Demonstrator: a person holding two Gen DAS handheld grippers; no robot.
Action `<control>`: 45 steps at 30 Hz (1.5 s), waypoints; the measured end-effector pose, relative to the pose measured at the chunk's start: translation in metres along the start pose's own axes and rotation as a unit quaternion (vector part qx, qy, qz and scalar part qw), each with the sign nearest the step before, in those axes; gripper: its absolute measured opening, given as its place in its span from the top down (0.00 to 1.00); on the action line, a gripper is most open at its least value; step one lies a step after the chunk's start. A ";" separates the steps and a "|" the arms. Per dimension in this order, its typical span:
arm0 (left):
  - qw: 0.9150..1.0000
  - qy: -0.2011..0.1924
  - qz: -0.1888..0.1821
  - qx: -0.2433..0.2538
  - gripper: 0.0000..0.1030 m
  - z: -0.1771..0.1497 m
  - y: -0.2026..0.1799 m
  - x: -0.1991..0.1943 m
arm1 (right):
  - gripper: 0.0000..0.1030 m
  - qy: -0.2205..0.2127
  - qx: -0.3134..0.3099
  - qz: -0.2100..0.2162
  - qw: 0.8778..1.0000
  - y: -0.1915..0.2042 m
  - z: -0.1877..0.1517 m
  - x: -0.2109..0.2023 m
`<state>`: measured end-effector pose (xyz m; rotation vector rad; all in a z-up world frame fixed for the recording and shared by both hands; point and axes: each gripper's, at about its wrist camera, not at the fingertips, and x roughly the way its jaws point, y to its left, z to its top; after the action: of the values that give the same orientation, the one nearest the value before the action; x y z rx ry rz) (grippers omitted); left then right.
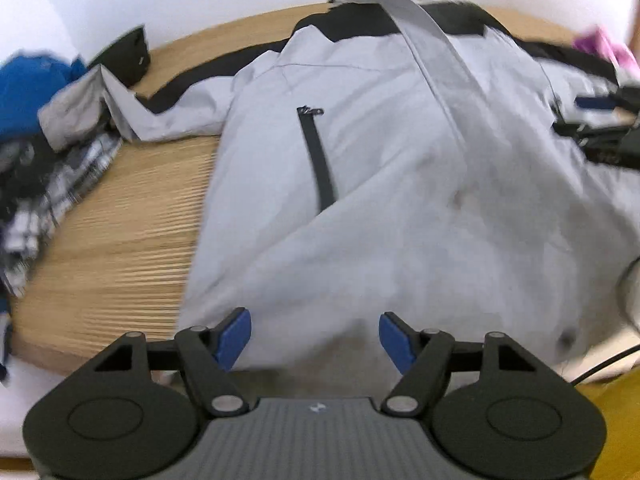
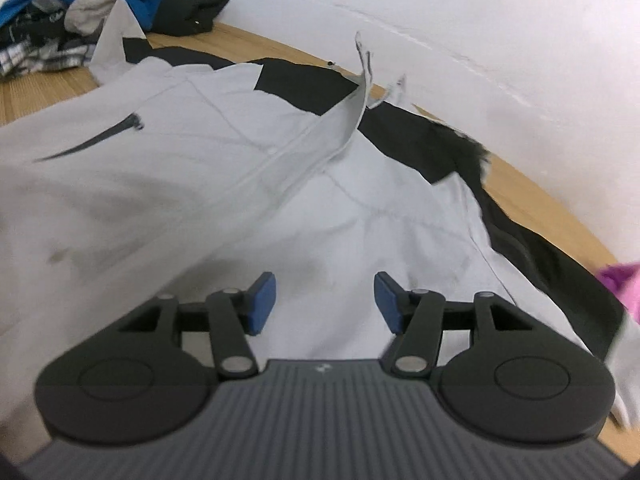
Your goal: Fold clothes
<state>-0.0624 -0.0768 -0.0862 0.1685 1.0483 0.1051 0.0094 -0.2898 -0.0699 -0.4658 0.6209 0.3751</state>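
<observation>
A light grey jacket point(image 1: 400, 184) with black trim lies spread front up on the wooden table point(image 1: 120, 248). Its chest pocket has a dark zip point(image 1: 318, 156). The front flap point(image 1: 424, 40) stands raised along the middle. One sleeve point(image 1: 132, 116) reaches left onto a heap of clothes. My left gripper point(image 1: 316, 336) hovers open over the jacket's near hem, with nothing between its blue pads. In the right wrist view my right gripper point(image 2: 324, 300) stands open above the grey cloth point(image 2: 360, 220) right of the flap point(image 2: 348, 120), holding nothing. The zip point(image 2: 100, 136) lies to its left.
At the table's left end is a heap with a blue garment point(image 1: 28, 84), a plaid one point(image 1: 48, 200) and a black one point(image 1: 128, 56). A pink garment point(image 2: 620, 284) lies at the right end. A white wall point(image 2: 480, 20) backs the table. A dark cable point(image 1: 600, 368) runs at lower right.
</observation>
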 end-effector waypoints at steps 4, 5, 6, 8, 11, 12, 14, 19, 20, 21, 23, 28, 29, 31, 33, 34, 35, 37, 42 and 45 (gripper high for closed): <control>0.998 -0.027 -0.006 0.056 0.28 -0.034 0.020 -0.014 | 0.40 0.004 0.055 0.016 0.998 0.048 -0.019 -0.047; 0.998 -0.031 -0.013 0.055 0.28 -0.043 0.027 -0.017 | 0.38 0.004 0.072 0.033 0.997 0.059 -0.024 -0.055; 0.998 -0.030 -0.017 0.053 0.28 -0.050 0.033 -0.017 | 0.37 0.003 0.088 0.052 0.995 0.070 -0.030 -0.063; 0.998 -0.029 -0.011 0.052 0.28 -0.066 0.043 -0.017 | 0.37 0.008 0.100 0.061 0.993 0.091 -0.037 -0.076; 0.997 -0.033 -0.004 0.069 0.28 -0.078 0.052 -0.014 | 0.37 0.021 0.108 0.052 0.993 0.114 -0.046 -0.093; 0.996 -0.039 -0.002 0.079 0.28 -0.078 0.052 -0.012 | 0.37 0.027 0.109 0.046 0.993 0.120 -0.050 -0.098; 0.994 -0.052 0.003 0.100 0.28 -0.078 0.051 -0.007 | 0.37 0.040 0.115 0.035 0.992 0.124 -0.056 -0.107; 0.988 -0.083 0.035 0.128 0.28 -0.061 0.042 0.018 | 0.37 0.063 0.173 -0.018 0.983 0.116 -0.075 -0.124; 0.987 -0.083 0.045 0.129 0.28 -0.057 0.040 0.025 | 0.37 0.066 0.187 -0.029 0.980 0.114 -0.079 -0.127; 0.986 -0.082 0.055 0.131 0.29 -0.053 0.039 0.032 | 0.37 0.069 0.203 -0.042 0.976 0.109 -0.085 -0.130; 0.986 -0.077 0.072 0.130 0.35 -0.049 0.036 0.042 | 0.37 0.076 0.243 -0.068 0.965 0.096 -0.097 -0.136; 0.983 -0.098 0.077 0.136 0.45 -0.041 0.032 0.041 | 0.37 0.080 0.423 -0.116 0.895 0.048 -0.151 -0.151; 0.982 -0.100 0.080 0.141 0.45 -0.039 0.030 0.042 | 0.37 0.075 0.471 -0.118 0.871 0.036 -0.165 -0.155; 0.979 -0.112 0.084 0.148 0.43 -0.035 0.027 0.041 | 0.37 0.058 0.566 -0.115 0.814 0.015 -0.197 -0.162; 0.979 -0.120 0.094 0.138 0.46 -0.030 0.026 0.039 | 0.37 0.037 0.629 -0.121 0.767 0.000 -0.221 -0.166; 0.978 -0.124 0.098 0.133 0.60 -0.028 0.025 0.038 | 0.37 0.025 0.648 -0.130 0.750 -0.006 -0.230 -0.167; 0.981 -0.122 0.095 0.120 0.69 -0.025 0.027 0.036 | 0.36 0.012 0.665 -0.139 0.734 -0.011 -0.239 -0.168; 0.985 -0.118 0.086 0.094 0.83 -0.019 0.030 0.031 | 0.34 -0.007 0.686 -0.144 0.713 -0.018 -0.249 -0.167; 0.987 -0.145 0.072 0.008 0.84 -0.009 0.055 0.001 | 0.35 -0.061 0.695 -0.136 0.704 -0.029 -0.253 -0.164; 0.988 -0.137 0.072 -0.012 0.82 -0.006 0.065 0.002 | 0.35 -0.093 0.662 -0.125 0.733 -0.027 -0.239 -0.166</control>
<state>-0.0671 -0.0119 -0.0781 0.2302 0.7597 0.2184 -0.2140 -0.4690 -0.1288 0.8691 0.4777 -0.3326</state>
